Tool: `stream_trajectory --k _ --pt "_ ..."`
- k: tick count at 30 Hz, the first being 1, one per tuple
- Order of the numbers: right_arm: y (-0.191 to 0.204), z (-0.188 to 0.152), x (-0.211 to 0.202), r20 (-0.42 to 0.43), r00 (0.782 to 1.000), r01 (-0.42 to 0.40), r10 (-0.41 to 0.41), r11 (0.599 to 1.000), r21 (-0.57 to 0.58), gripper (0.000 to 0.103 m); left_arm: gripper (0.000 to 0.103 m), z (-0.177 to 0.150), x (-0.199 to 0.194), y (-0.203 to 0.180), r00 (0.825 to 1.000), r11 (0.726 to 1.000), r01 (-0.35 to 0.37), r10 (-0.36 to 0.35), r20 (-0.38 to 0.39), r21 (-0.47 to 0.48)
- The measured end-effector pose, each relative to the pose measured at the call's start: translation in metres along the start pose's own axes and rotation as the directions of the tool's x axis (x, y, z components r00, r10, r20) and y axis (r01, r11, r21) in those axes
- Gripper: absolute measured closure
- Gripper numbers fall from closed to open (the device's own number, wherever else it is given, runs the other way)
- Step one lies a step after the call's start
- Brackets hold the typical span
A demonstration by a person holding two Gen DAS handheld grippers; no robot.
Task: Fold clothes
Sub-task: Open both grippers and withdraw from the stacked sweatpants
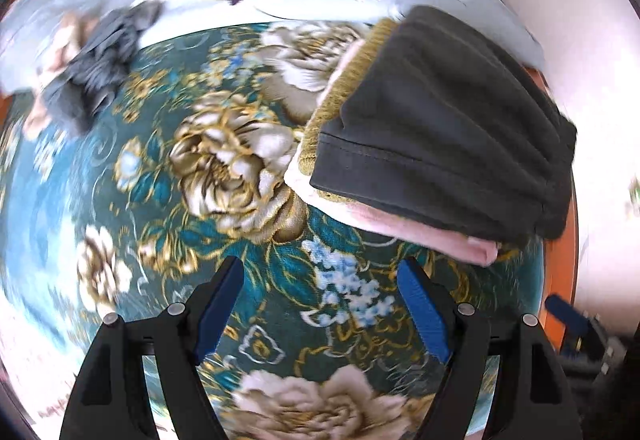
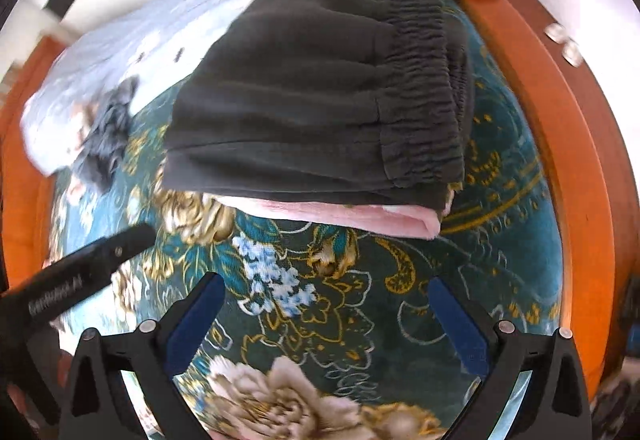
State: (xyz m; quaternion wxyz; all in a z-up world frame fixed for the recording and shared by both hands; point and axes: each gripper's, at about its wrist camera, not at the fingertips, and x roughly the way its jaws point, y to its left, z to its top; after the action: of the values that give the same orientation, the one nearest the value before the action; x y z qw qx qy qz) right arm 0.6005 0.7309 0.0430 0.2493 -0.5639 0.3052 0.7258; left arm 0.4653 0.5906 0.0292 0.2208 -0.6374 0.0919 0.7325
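The flowery bed cover (image 2: 320, 304) lies under both claws; on it, ahead of the right claw (image 2: 328, 320), sits a neat pile of folded clothes; the dark pants (image 2: 320, 96) are on top and a pink piece (image 2: 352, 218) is at the bottom. The right claw has its fingers wide apart and holds nothing; the left claw (image 1: 320, 304) is the same, and for it the pile sits ahead and off to the right.

One pile of unfolded clothes, a crumpled grey cloth (image 1: 102, 68), waits far ahead and to the left of the left claw; it looks like the next one to fold.

A claw moving past could bump the neat pile and knock it over; a grab at only one layer of the grey cloth could let it slip.

Only the left view shows a tan knit piece (image 1: 340, 96) inside the pile; only the right view shows the stretchy waistband (image 2: 424, 88) of the pants and the orange bed frame (image 2: 560, 144) beside the pile.
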Motion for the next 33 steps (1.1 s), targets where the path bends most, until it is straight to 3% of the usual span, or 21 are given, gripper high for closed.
stream_trajectory --k 4,8,17,23,27,33 --pt "-0.015 0.004 0.002 0.000 0.999 -0.041 0.041 0.998 -0.049 0.000 0.023 -0.010 -0.004 -0.010 0.999 0.997 -0.044 0.044 -0.005 -0.057" --pt "-0.030 0.011 0.003 -0.002 0.997 -0.074 0.074 0.996 -0.053 0.000 0.023 -0.015 -0.001 -0.024 0.996 0.996 -0.073 0.070 -0.062 -0.045" --pt "-0.050 0.025 0.017 -0.037 0.993 -0.114 0.112 0.991 -0.068 0.000 0.023 -0.027 0.022 -0.037 0.969 0.986 -0.166 0.161 -0.187 -0.013" --pt "-0.048 0.026 0.027 -0.067 0.988 -0.142 0.137 0.987 -0.075 0.000 0.023 -0.017 0.032 -0.028 0.953 0.975 -0.217 0.203 -0.227 -0.038" --pt "-0.043 0.032 0.024 -0.056 0.987 -0.155 0.150 0.984 -0.091 0.000 0.023 -0.004 0.029 -0.033 0.962 0.979 -0.195 0.179 -0.206 -0.062" --pt "-0.039 0.039 0.019 -0.041 0.987 -0.159 0.156 0.983 -0.096 0.000 0.023 0.001 0.020 -0.053 0.974 0.986 -0.167 0.163 -0.159 -0.014"
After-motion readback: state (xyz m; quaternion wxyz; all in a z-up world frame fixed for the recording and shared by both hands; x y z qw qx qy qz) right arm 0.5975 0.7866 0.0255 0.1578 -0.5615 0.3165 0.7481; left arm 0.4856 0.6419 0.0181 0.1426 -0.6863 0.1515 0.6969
